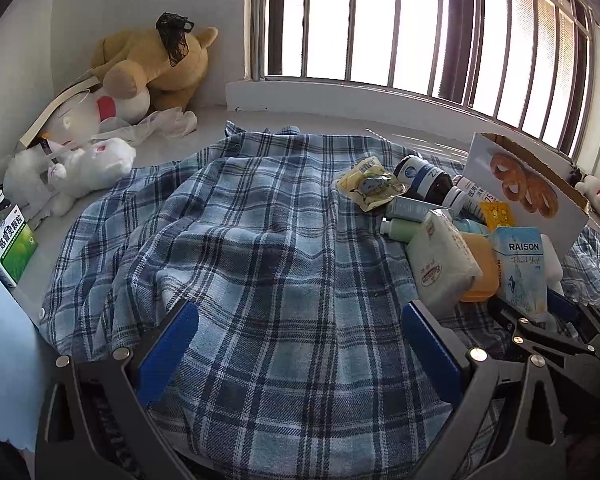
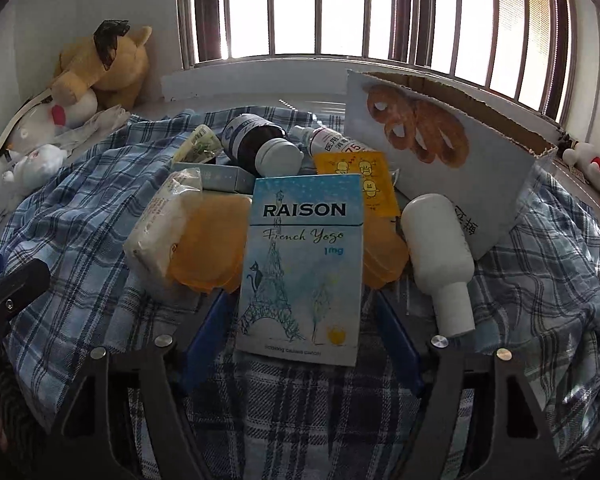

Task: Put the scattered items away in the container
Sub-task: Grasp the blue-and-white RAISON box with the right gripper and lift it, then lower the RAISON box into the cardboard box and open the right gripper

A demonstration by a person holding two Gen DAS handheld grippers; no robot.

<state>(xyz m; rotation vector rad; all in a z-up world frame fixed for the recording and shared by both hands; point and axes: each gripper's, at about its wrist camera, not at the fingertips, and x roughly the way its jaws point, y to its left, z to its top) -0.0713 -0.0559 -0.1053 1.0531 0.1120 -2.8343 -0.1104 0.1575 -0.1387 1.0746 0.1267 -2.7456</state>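
My right gripper point(image 2: 300, 304) is shut on a light-blue RAISON box point(image 2: 300, 268), held upright above the plaid cloth; the box also shows in the left wrist view point(image 1: 522, 272). Behind it lie a tissue pack point(image 2: 162, 226), an orange case point(image 2: 210, 246), a white bottle point(image 2: 440, 240), a dark bottle point(image 2: 260, 144), a yellow sachet point(image 2: 356, 180) and a teal box point(image 2: 220, 178). The cardboard box with a doughnut picture point(image 2: 432, 148) stands at the back right. My left gripper point(image 1: 300, 332) is open and empty over the cloth, left of the pile.
A blue plaid cloth point(image 1: 260, 240) covers the surface. Plush toys point(image 1: 152, 68) lie in the back left corner. A green medicine box point(image 1: 12, 248) stands at the left edge. A barred window point(image 1: 380, 20) runs along the back.
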